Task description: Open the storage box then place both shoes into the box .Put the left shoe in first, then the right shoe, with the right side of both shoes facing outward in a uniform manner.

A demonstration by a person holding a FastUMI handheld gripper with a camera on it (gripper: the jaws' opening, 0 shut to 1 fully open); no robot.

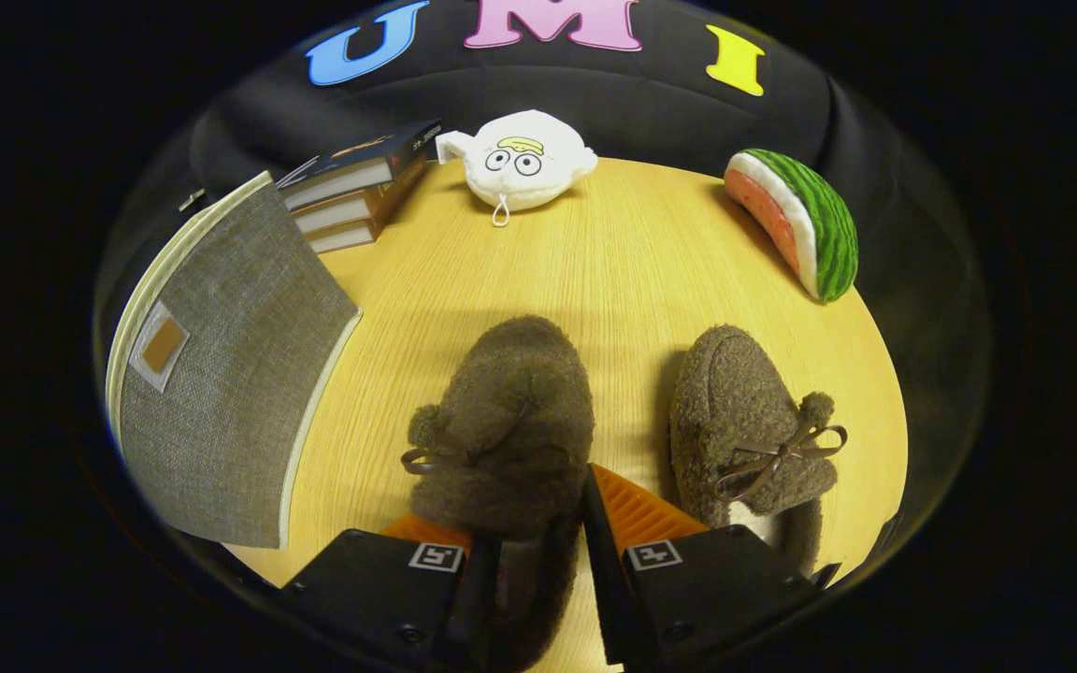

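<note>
The fingers [524,547] pinch the left shoe [510,425] between them at its heel, its long axis running straight ahead, toe pointing away. The right shoe [749,430] lies just right of it on the worktop [613,262]. The grey box [230,383] stands left of it, lid apparently closed.

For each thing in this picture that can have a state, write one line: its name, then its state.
Storage box: lid up, open.
Left shoe: upright on the table, clamped between the fingers.
Right shoe: upright on the table, free, beside the fingers.
Gripper: shut on the left shoe.
Books: closed, stacked behind the box.
</note>
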